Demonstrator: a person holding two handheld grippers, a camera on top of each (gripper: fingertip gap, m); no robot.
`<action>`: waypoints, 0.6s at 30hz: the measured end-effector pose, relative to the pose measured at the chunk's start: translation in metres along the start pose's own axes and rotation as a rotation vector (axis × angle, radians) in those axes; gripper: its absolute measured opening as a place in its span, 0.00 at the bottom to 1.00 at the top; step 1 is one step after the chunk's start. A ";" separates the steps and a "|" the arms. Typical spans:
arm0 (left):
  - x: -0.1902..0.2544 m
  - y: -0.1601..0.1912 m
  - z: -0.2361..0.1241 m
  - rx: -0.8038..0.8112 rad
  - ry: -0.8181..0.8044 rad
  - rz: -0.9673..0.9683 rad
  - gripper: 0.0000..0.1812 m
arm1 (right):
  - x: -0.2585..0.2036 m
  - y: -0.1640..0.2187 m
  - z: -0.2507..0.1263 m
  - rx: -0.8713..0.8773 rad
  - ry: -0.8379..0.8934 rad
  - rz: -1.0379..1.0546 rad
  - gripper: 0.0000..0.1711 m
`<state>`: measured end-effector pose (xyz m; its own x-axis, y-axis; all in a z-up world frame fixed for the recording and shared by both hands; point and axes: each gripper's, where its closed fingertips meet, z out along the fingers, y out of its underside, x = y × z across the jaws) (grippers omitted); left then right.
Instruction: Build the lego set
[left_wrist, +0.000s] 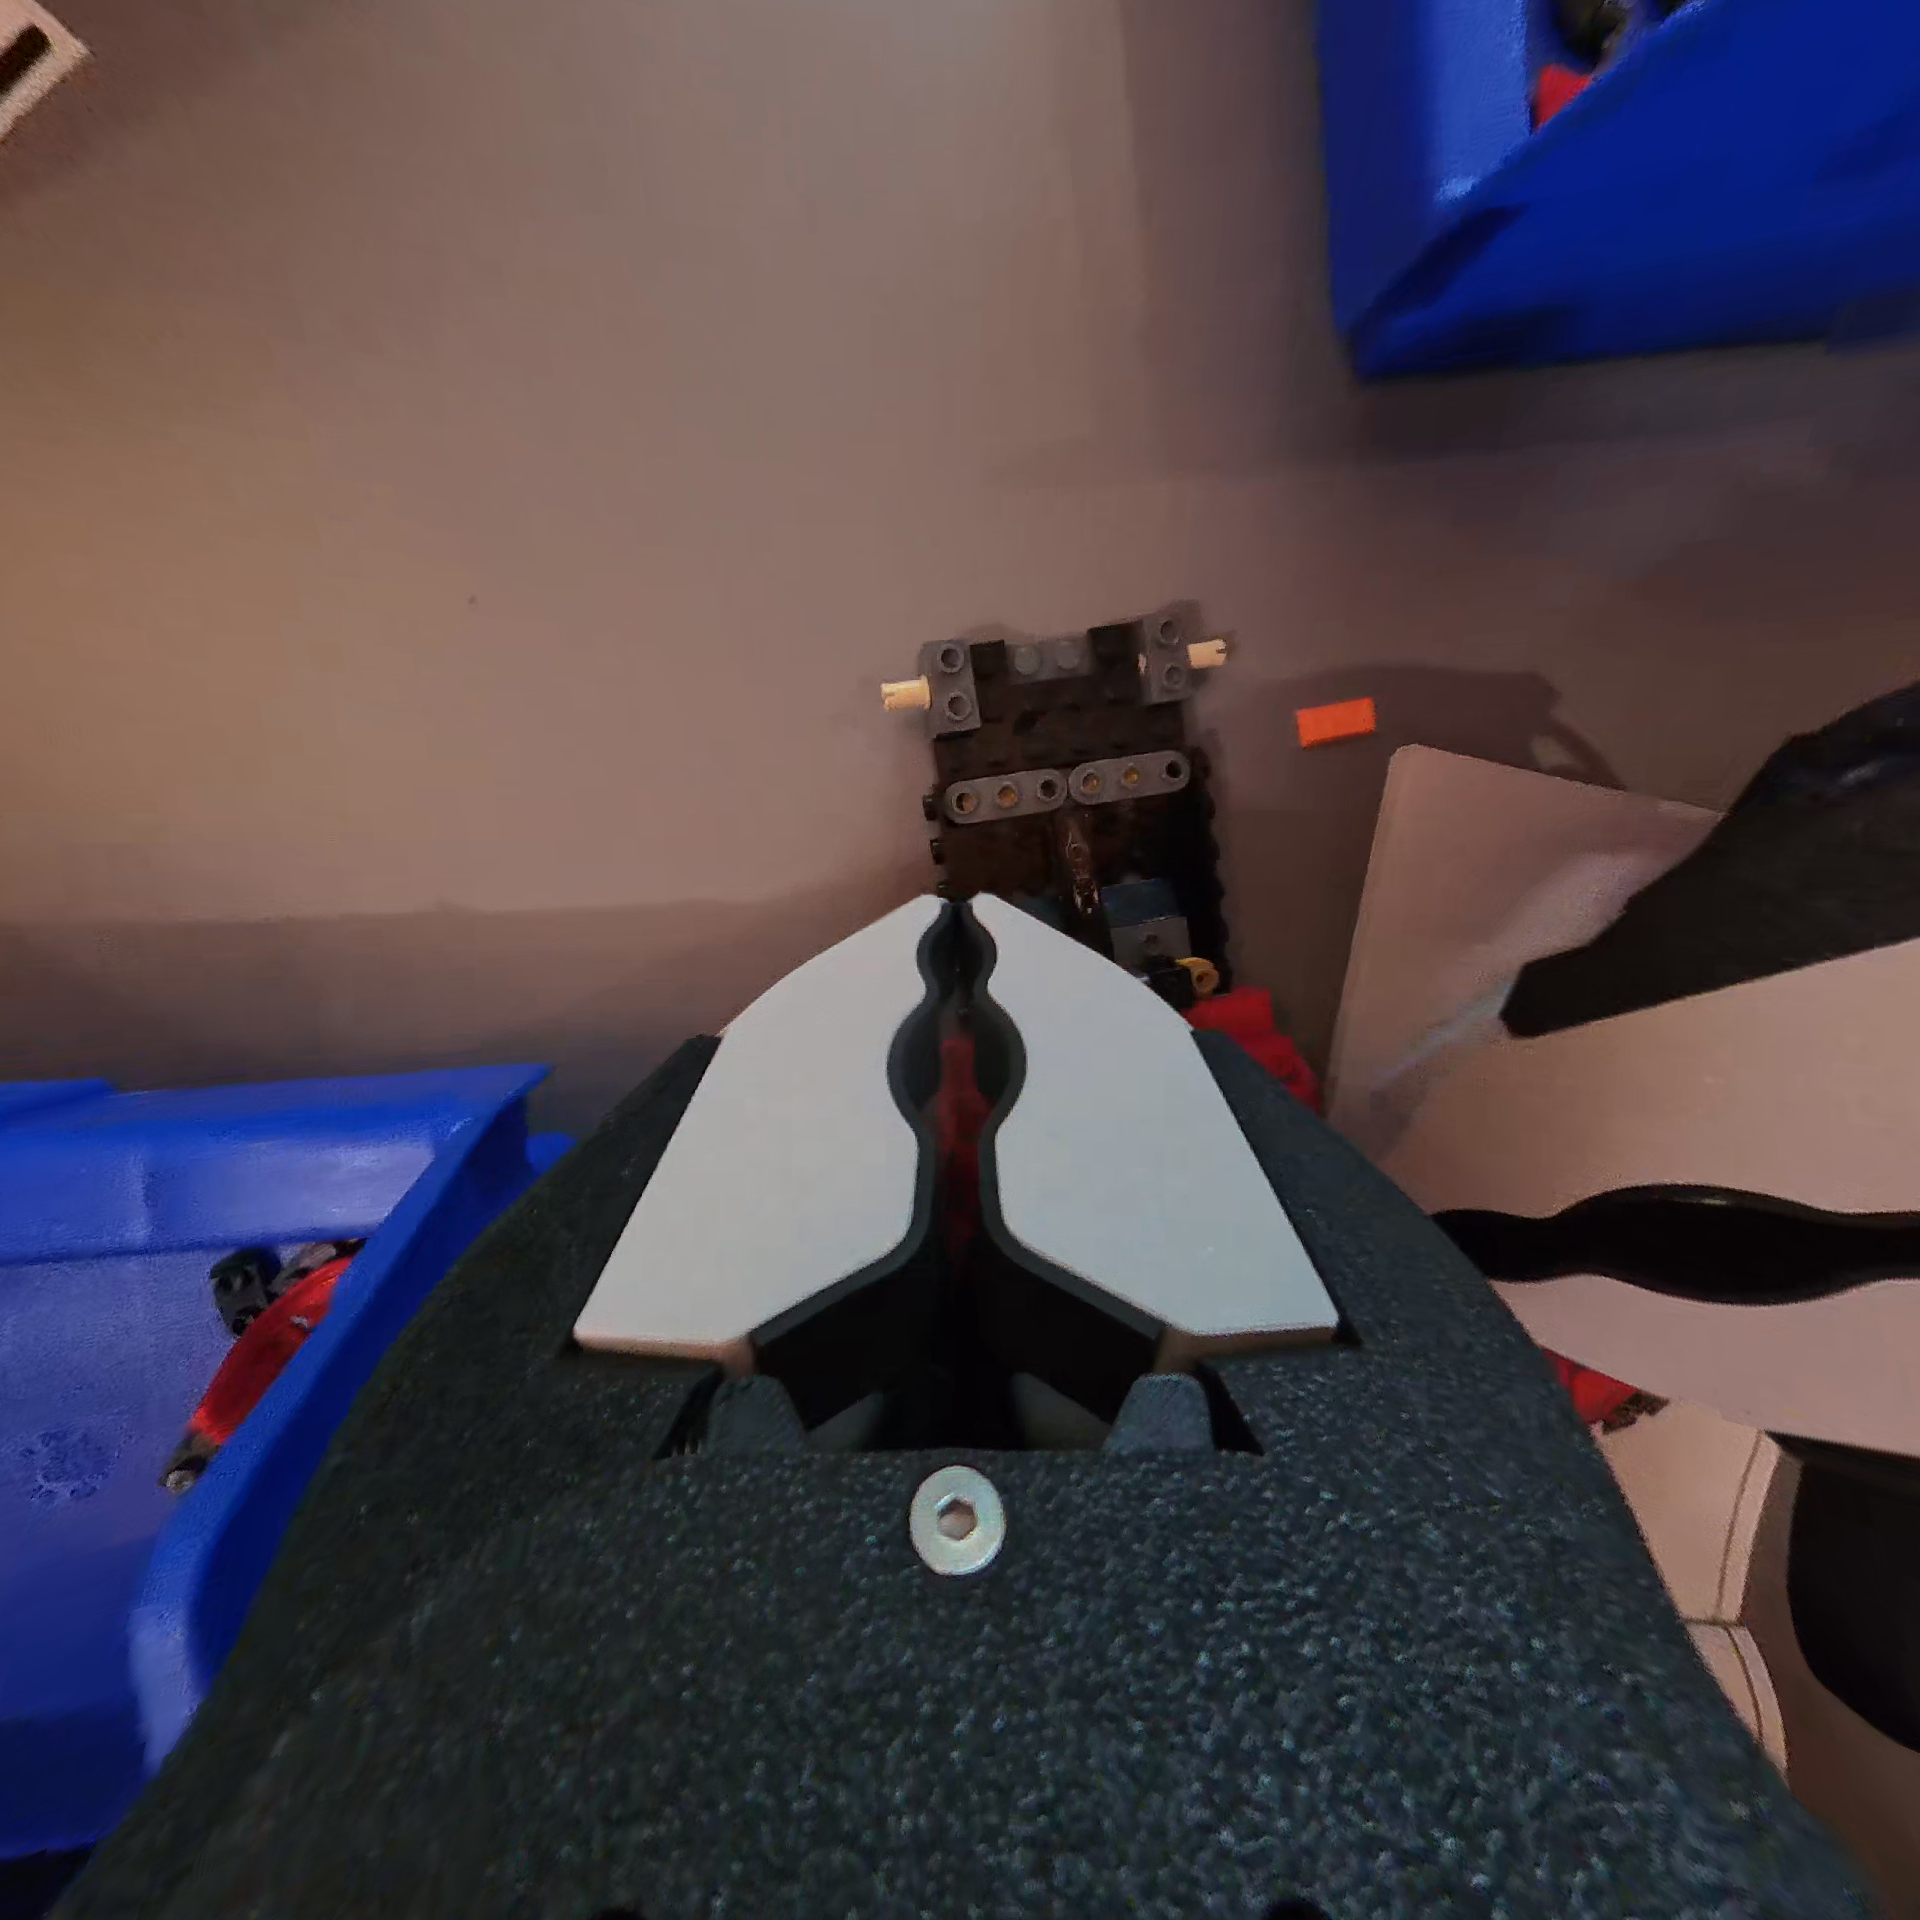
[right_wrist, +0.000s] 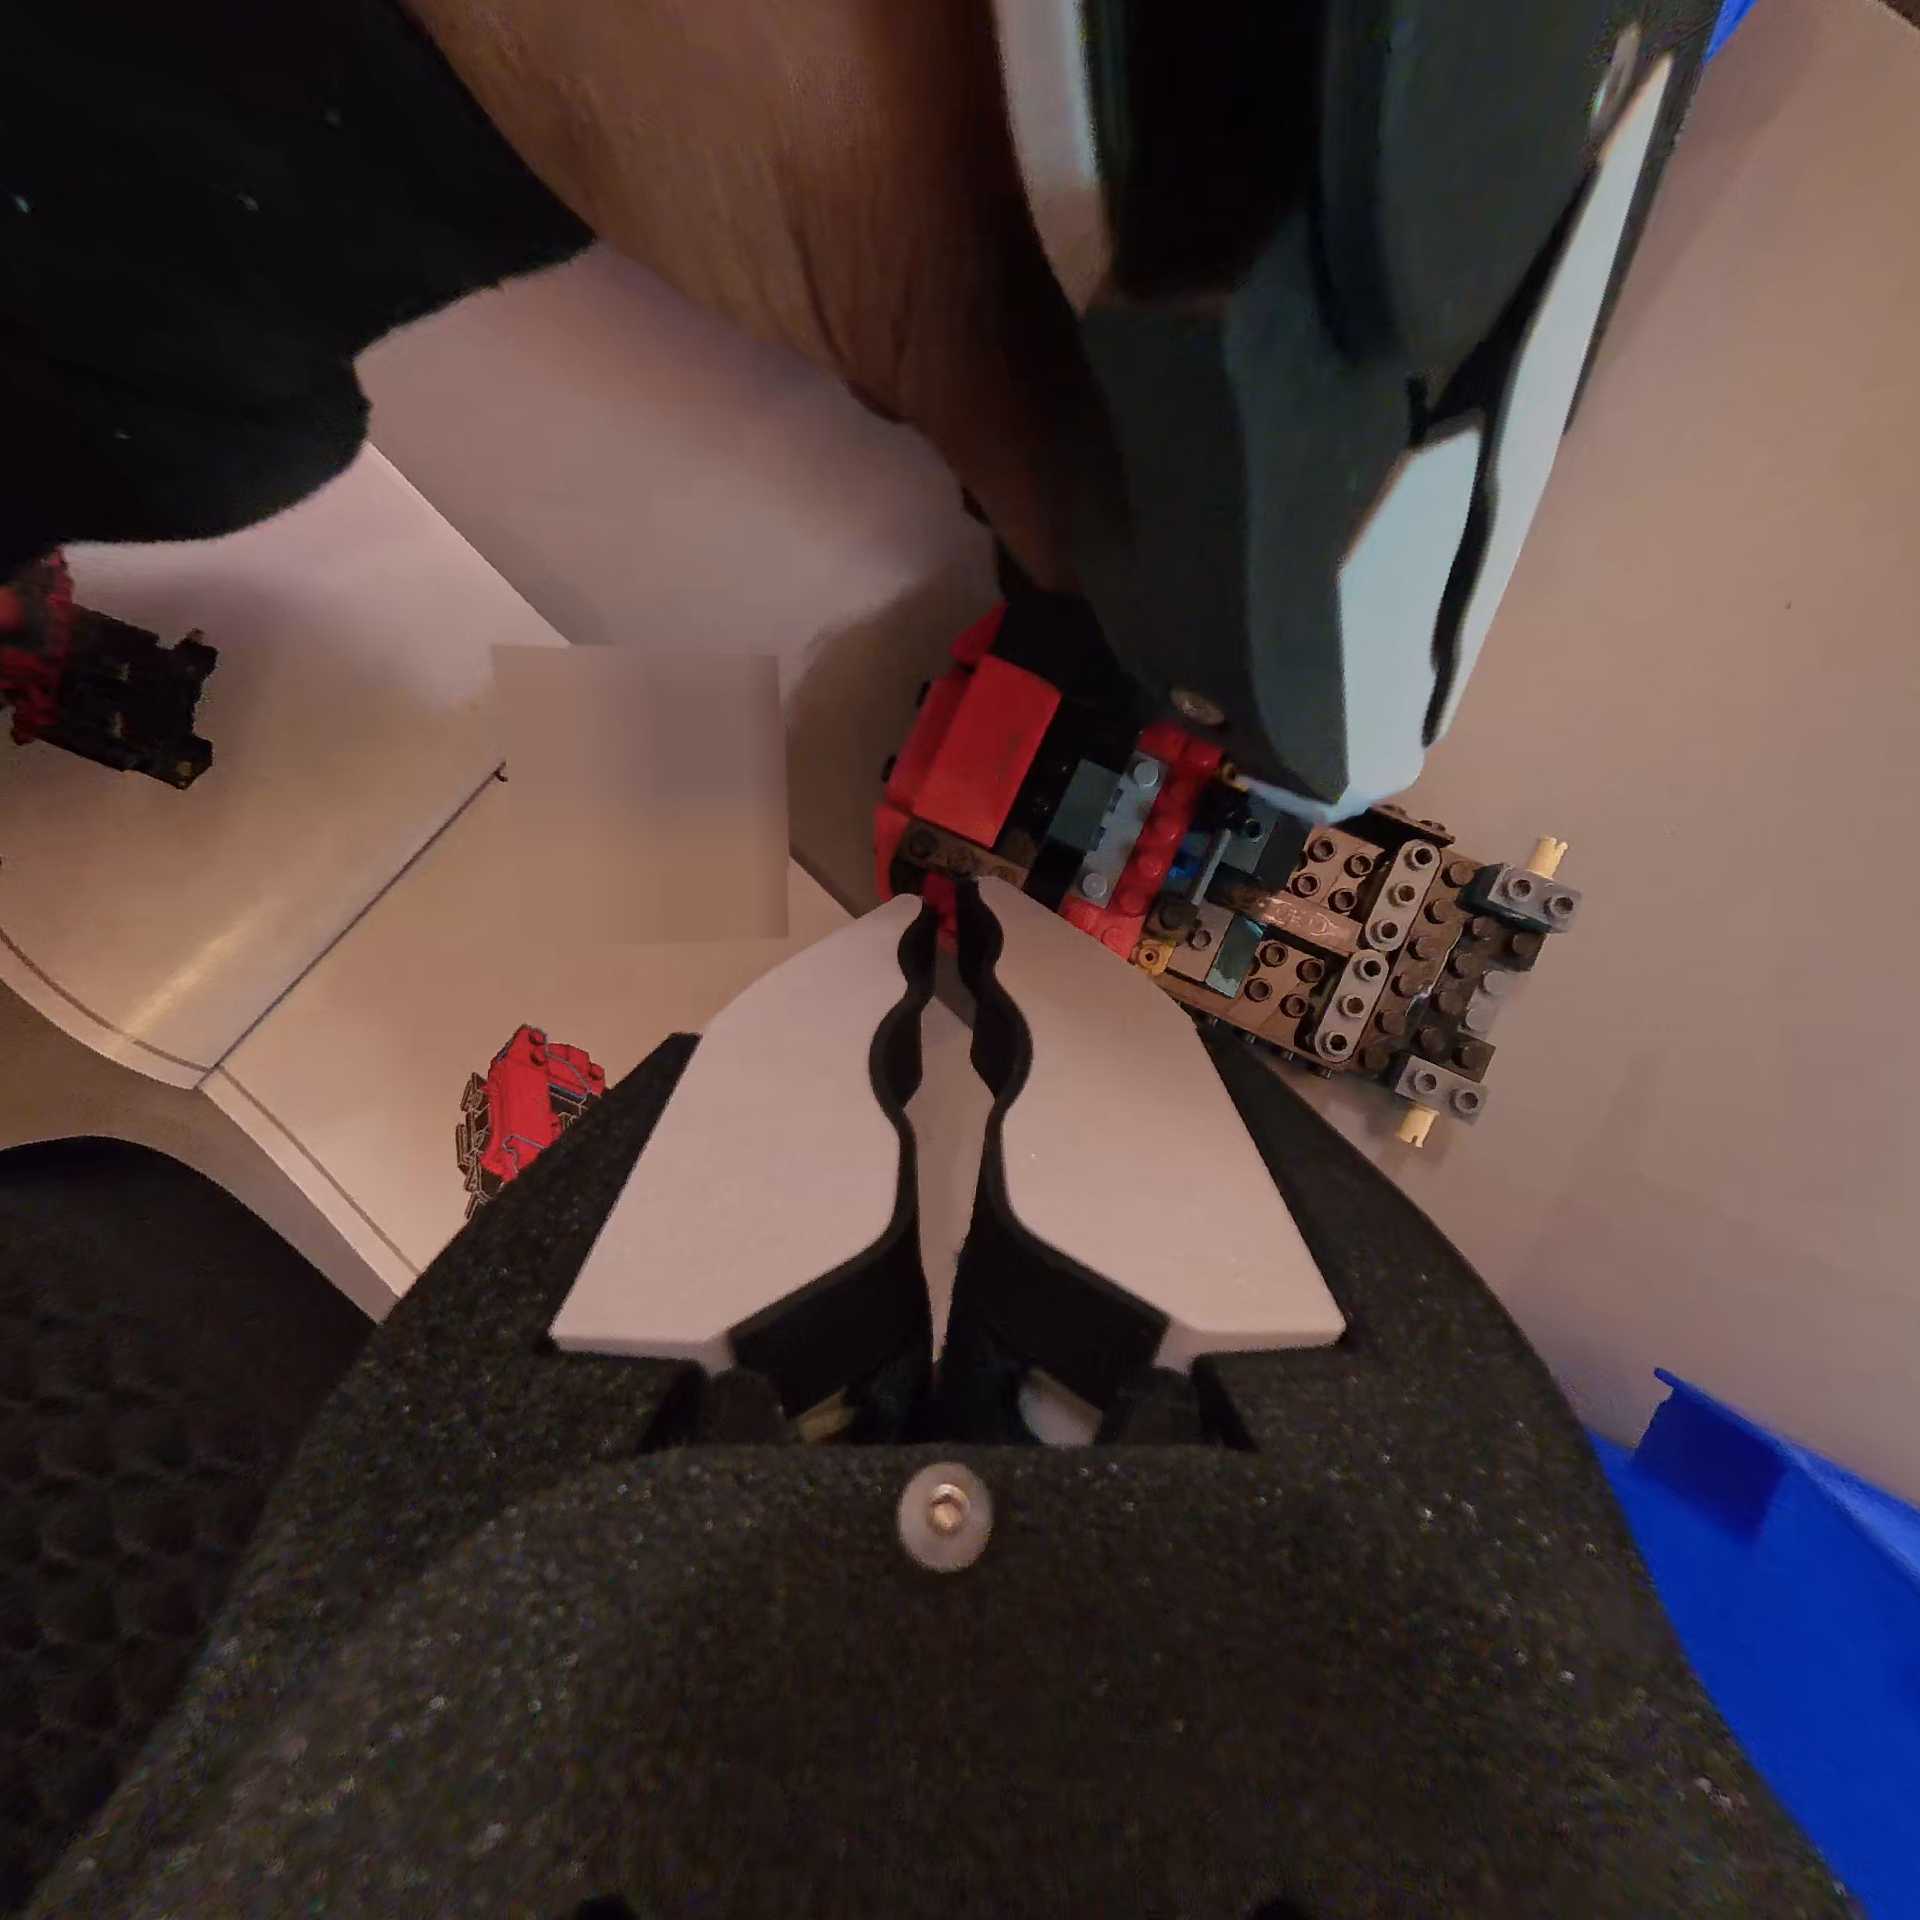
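The lego model lies on the grey table: a black chassis with grey beams and tan pins, and a red body at one end. In the left wrist view the model sits just ahead of my left gripper. That gripper is shut, and in the right wrist view its tips press down on the middle of the model. My right gripper is closed on a thin red part at the edge of the model's red end. It also shows at the right of the left wrist view.
A small orange tile lies right of the model. Blue bins stand at lower left and top right. An open instruction booklet lies left of the model. A red and black sub-build sits far left. A person's forearm crosses above. Tip to tip, the grippers are about 8 cm apart. Left tips and right tips are each some 9 cm from the small orange tile.
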<state>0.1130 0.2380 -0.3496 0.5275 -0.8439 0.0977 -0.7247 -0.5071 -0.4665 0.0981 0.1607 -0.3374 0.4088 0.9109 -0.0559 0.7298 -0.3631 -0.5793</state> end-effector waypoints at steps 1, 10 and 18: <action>0.003 0.001 0.002 -0.009 0.020 0.003 0.00 | 0.000 0.000 0.000 -0.001 0.001 -0.001 0.03; 0.013 -0.004 0.014 -0.060 0.065 0.042 0.00 | 0.000 0.000 0.000 -0.007 0.005 -0.003 0.02; 0.012 -0.002 0.017 -0.064 0.065 0.043 0.00 | 0.001 -0.001 0.000 0.000 0.001 0.004 0.03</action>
<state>0.1288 0.2316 -0.3623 0.4665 -0.8739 0.1366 -0.7741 -0.4781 -0.4150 0.0978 0.1615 -0.3368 0.4121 0.9093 -0.0574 0.7283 -0.3666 -0.5789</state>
